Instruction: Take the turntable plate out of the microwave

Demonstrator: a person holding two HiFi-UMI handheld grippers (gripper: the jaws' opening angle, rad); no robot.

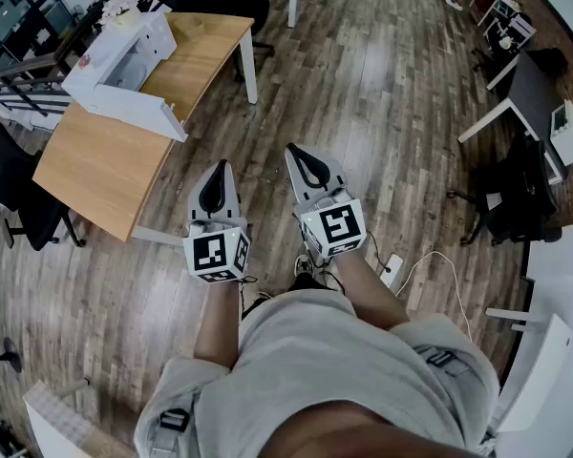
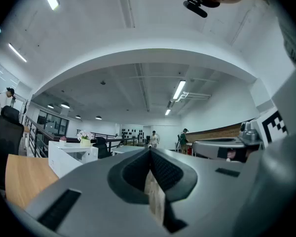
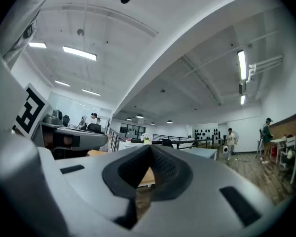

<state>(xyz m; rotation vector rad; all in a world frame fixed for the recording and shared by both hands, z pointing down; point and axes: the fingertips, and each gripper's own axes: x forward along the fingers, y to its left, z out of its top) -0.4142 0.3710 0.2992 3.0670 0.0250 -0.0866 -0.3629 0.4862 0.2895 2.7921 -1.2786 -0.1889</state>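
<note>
a: how are the 2 tongs?
b: left tongs (image 1: 223,165) and right tongs (image 1: 290,149) are both closed and empty, side by side.
a: and the plate?
b: can't make it out. the microwave (image 1: 124,51) sits on the table (image 1: 100,165), ahead and left of the left tongs.

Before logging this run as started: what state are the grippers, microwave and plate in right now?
Left gripper: shut, empty, held level.
Right gripper: shut, empty, held level.
Microwave: on the table, apart from both grippers.
Door: looks open.
Plate: not visible in any view.
</note>
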